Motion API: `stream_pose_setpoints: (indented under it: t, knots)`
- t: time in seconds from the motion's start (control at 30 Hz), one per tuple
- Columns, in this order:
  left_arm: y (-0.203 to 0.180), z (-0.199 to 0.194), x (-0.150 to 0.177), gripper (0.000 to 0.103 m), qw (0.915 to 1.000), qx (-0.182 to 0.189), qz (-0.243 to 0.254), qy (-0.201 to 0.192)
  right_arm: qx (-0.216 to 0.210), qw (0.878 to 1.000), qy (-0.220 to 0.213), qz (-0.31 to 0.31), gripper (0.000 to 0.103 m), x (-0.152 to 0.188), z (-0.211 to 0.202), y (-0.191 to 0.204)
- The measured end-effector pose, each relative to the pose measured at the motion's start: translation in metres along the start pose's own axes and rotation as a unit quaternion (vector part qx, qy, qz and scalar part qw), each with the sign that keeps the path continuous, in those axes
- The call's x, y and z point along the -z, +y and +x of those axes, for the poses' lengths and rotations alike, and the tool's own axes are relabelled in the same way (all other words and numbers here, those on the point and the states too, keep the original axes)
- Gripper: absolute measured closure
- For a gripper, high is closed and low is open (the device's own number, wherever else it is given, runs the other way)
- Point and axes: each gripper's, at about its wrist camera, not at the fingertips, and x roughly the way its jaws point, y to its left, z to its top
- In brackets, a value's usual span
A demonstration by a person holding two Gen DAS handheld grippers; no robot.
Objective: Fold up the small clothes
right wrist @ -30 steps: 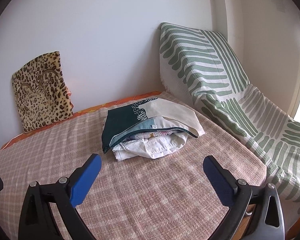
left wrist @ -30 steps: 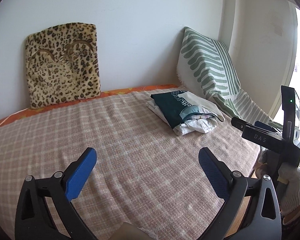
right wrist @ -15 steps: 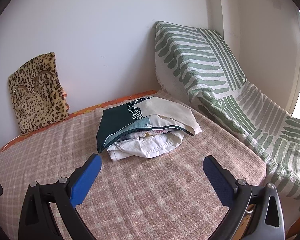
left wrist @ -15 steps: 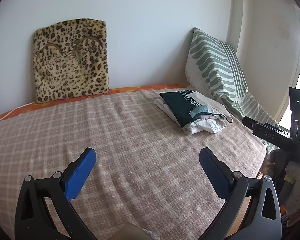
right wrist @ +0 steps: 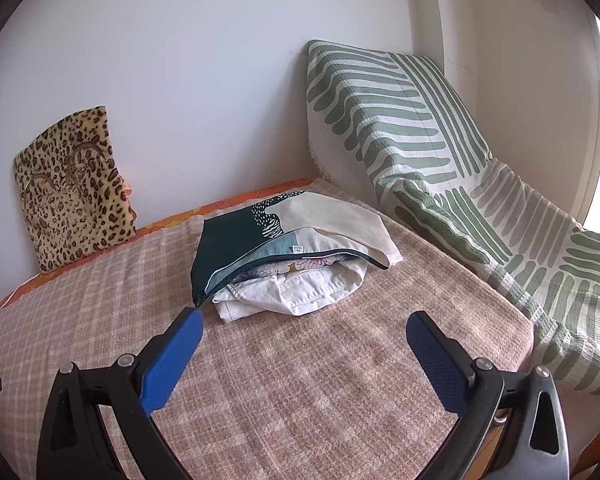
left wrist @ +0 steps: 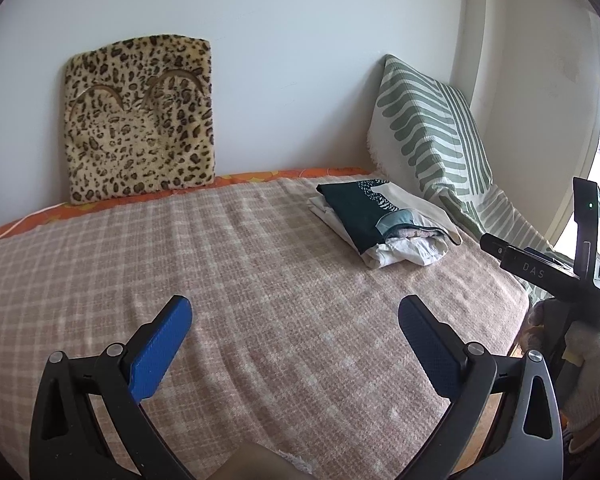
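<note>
A small pile of clothes (left wrist: 384,224) (right wrist: 296,256) lies at the far right of the bed: a dark teal and cream patterned piece on top, crumpled white fabric under it. My left gripper (left wrist: 294,320) hangs open over the checked pink blanket (left wrist: 220,272), well short and left of the pile, with nothing between its blue pads. My right gripper (right wrist: 304,332) is open too, just in front of the pile, its left fingertip (right wrist: 188,324) close to the pile's dark corner. A gloved hand (left wrist: 588,364) holds the right tool at the left wrist view's right edge.
A leopard-print cushion (left wrist: 140,120) (right wrist: 72,188) leans on the white wall at the back. A green-striped cover (left wrist: 432,136) (right wrist: 420,140) drapes down the right side beside the pile. The blanket's right edge (right wrist: 528,332) drops off near the window.
Both grippers have shifted a little; the pile now sits closer in the right wrist view. Both stay open and hold nothing.
</note>
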Motion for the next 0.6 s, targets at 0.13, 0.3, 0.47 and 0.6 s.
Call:
stream_pose_setpoints:
  t: [0.13,0.3,0.47,0.6]
  knots:
    - [0.0010,0.0016,-0.0003,0.000,1.0000,0.001,-0.001,0.004,-0.001,1.000,0.000,0.001,0.000,-0.0002,0.0004,-0.0001]
    - [0.0015,0.0026,0.0001,0.000,1.0000,-0.001,-0.002,0.007,-0.001,1.000,0.000,0.002,0.000,0.0003,-0.0003,0.0001]
    - [0.0007,0.0024,-0.0001,0.000,1.0000,-0.001,-0.003,0.007,0.000,1.000,0.000,0.002,0.000,0.0006,-0.0007,0.0004]
    - [0.0020,0.0036,0.0007,0.000,1.0000,-0.001,-0.003,0.009,0.000,1.000,0.000,0.002,0.000,0.0005,-0.0005,0.0005]
